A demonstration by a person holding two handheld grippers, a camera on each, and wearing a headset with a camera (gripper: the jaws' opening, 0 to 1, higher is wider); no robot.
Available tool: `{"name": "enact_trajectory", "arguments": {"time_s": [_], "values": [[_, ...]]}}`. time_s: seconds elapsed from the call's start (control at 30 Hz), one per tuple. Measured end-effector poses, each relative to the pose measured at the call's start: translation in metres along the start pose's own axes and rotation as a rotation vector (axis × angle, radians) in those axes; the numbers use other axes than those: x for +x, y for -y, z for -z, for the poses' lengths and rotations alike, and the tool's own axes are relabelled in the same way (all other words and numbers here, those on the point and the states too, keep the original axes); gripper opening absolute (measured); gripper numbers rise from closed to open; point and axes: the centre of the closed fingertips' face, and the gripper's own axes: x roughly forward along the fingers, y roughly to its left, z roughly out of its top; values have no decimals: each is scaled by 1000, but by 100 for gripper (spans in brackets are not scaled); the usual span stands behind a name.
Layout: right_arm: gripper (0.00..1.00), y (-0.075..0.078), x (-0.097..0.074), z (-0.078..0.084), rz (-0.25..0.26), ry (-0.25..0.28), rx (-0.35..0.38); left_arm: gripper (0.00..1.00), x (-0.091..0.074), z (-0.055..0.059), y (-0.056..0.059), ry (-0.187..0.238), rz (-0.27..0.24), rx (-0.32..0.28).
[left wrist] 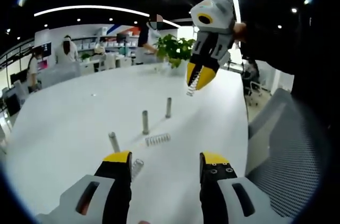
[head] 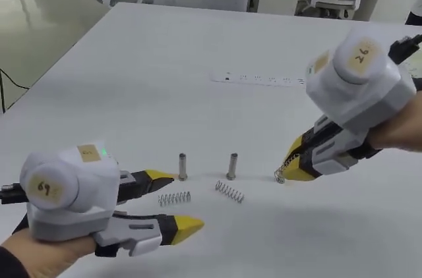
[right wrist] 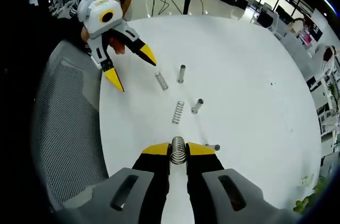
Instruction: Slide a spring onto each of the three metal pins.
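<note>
Pinching a spring (right wrist: 178,155), the right tongs (right wrist: 178,147) hung over the counter (head: 165,80); the left tongs (left wrist: 166,158) stood spread near a metal pin (left wrist: 114,141).

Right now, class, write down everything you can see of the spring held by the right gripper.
The spring is a small coil of bare silvery metal wire, evenly wound. The right gripper is shut on it, its yellow-tipped jaws pinching the coil's sides. One end pokes out beyond the tips, pointing down toward the white table, apparently just above it and touching nothing else.
</note>
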Motion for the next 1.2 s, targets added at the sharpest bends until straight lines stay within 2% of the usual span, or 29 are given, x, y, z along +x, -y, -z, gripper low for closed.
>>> {"name": "enact_trajectory", "arguments": {"time_s": [0.2,0.4,0.6,0.9,1.2], "values": [[8,20,-5,8,44,-29,8,47,1,0,-1,-5,-10,6],[8,36,-3,19,55,-76,10,48,3,3,2,-22,-3,11],[8,48,5,20,52,-122,-13,48,4,5,2,-27,-1,14],[8,58,20,22,13,-173,-18,48,4,4,2,-31,-4,19],[8,61,30,29,-17,-212,-12,48,4,4,1,-37,-6,23]]}}
